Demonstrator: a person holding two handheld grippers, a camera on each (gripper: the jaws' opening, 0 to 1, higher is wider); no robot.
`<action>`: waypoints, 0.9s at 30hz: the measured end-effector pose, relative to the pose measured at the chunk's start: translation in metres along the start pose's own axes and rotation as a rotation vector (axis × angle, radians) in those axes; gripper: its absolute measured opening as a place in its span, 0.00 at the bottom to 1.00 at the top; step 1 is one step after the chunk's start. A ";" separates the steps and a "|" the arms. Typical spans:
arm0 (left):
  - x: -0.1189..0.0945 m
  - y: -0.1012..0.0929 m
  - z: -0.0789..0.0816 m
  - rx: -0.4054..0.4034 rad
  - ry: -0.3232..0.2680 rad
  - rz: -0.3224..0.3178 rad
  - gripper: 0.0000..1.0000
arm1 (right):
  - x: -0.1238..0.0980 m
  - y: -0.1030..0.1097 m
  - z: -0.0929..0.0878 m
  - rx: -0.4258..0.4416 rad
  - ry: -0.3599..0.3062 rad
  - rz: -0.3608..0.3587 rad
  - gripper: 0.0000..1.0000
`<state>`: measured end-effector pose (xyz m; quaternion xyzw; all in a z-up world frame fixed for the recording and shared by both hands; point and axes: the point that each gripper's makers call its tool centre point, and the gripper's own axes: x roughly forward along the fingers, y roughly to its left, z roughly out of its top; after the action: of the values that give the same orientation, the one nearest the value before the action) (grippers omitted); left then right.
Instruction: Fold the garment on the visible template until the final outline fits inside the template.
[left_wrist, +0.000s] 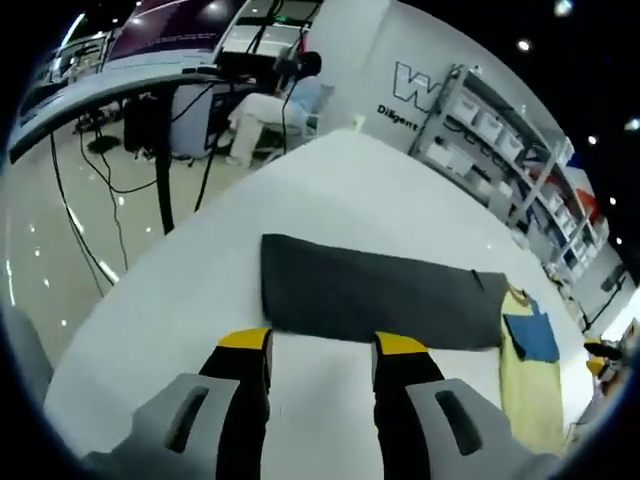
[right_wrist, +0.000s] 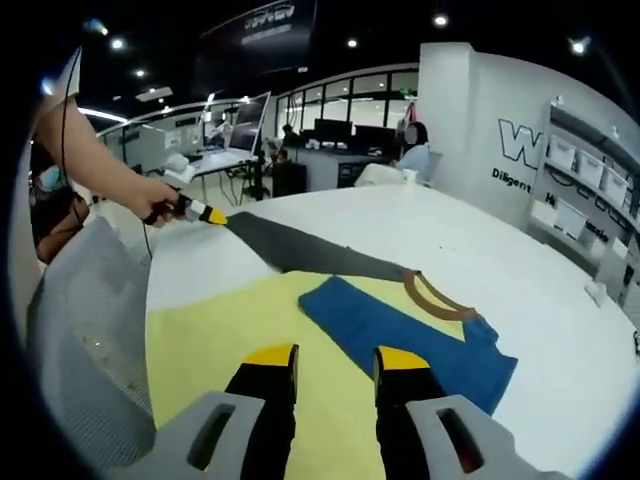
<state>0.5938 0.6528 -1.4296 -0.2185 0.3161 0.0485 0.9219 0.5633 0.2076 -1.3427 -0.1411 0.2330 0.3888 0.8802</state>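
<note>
- White laminate forms the tabletop (left_wrist: 360, 180), on which a dark grey sheet (left_wrist: 380, 295) is laid flat as a long rectangle; whether this sheet is the template cannot be told.
- In the left gripper view, the left gripper (left_wrist: 322, 350) is seen with its yellow-tipped jaws parted and nothing between them, the tips lying just at the near edge of the dark grey sheet.
- At the sheet's right end in that view, a yellow garment (left_wrist: 530, 385) with a blue panel (left_wrist: 532, 338) is seen, touching the sheet.
- In the right gripper view, the right gripper (right_wrist: 335, 362) is held above the yellow garment (right_wrist: 220, 350), its jaws apart and empty.
- The blue panel (right_wrist: 400, 335) is seen lying across the yellow cloth, with a tan collar band (right_wrist: 435, 297) at its far end.
- The dark grey sheet (right_wrist: 300, 250) is seen stretching away beyond the garment, with the left gripper (right_wrist: 205, 212) at its far corner, held in a person's hand (right_wrist: 160, 203).
- Shelving with boxes (left_wrist: 500, 140) is seen along the far wall.
</note>
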 end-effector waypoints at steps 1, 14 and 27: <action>0.002 -0.002 0.001 -0.017 -0.005 0.004 0.34 | -0.001 0.000 0.000 0.001 -0.001 -0.002 0.24; 0.005 0.007 0.008 -0.186 -0.047 0.083 0.02 | -0.009 -0.002 -0.005 0.009 0.008 -0.028 0.19; -0.026 -0.093 0.072 -0.125 -0.255 -0.256 0.01 | -0.013 -0.001 -0.006 0.029 -0.013 -0.038 0.17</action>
<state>0.6342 0.6015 -1.3285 -0.3061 0.1625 -0.0223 0.9378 0.5546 0.1958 -1.3412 -0.1302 0.2300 0.3697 0.8908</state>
